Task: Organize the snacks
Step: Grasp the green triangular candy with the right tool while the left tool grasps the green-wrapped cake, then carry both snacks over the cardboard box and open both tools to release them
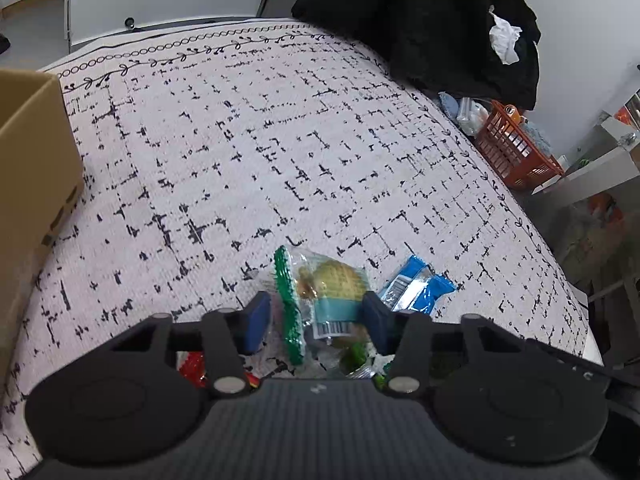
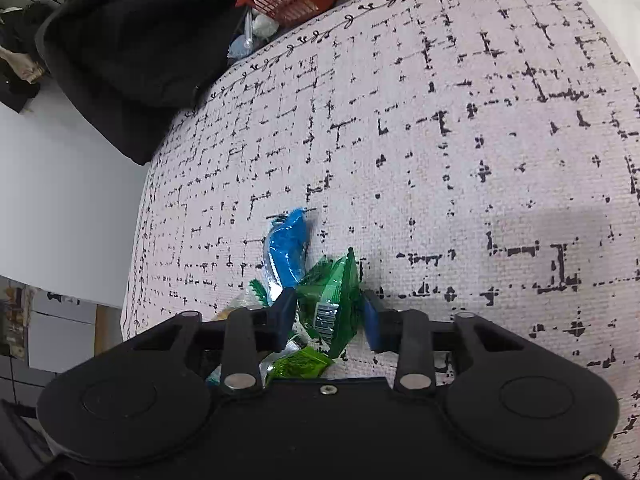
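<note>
Left gripper (image 1: 316, 314) jaws spread around a clear cookie packet (image 1: 326, 292), long axis running up-frame. Right gripper (image 2: 330, 314) jaws spread around an upright green packet (image 2: 334, 300).

A cloth-covered table (image 1: 320, 140) is carrying a small heap of snack packets near its near edge. In the left wrist view, the clear cookie packet (image 1: 328, 296) is lying between the fingers of the left gripper (image 1: 316, 316), with the foil packet (image 1: 416, 288) lying just beside it on the right. A cardboard box (image 1: 32, 160) is standing at the table's left edge. A dark garment (image 1: 432, 20) is lying over the far right corner, and a slatted basket (image 1: 516, 148) is sitting beyond the right edge, off the table. In the right wrist view, a wrapped packet (image 2: 332, 300) is standing between the fingers of the right gripper (image 2: 330, 316), the foil packet lying just behind it.
</note>
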Available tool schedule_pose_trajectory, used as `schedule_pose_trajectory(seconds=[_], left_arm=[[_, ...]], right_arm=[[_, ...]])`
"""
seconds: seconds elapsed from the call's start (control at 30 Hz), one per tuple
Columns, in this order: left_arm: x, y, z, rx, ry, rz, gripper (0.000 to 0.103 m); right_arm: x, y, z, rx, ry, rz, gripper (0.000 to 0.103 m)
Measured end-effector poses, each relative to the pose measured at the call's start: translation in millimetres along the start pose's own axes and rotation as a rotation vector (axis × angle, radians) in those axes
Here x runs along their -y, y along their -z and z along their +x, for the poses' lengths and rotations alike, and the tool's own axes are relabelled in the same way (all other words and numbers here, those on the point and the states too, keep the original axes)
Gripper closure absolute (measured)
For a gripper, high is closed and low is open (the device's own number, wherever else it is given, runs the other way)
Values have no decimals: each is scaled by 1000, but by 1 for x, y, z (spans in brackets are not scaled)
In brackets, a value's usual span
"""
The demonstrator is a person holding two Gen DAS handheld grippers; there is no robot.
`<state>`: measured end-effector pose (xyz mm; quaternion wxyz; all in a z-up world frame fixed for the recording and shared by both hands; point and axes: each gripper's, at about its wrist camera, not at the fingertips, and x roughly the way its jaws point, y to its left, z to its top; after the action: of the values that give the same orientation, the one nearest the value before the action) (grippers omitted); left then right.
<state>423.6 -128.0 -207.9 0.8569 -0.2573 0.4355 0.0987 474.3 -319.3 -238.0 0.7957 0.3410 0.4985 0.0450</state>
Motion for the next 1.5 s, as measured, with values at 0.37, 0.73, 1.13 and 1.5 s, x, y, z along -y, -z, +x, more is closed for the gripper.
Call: schedule_pose_trajectory(seconds=[0.37, 0.73, 1.13, 1.5], left_arm=[[-9, -11, -35, 41, 61, -21, 83], [-19, -14, -78, 108, 60, -20, 84], [-50, -28, -126, 189, 34, -41, 84], [-93, -48, -163, 254, 9, -83, 84]], right_arm=[[-13, 2, -20, 56, -25, -50, 75], [-30, 9, -46, 90, -101, -116, 78], [-70, 27, -71, 114, -202, -218, 78], [-115, 61, -74, 101, -236, -328, 78]])
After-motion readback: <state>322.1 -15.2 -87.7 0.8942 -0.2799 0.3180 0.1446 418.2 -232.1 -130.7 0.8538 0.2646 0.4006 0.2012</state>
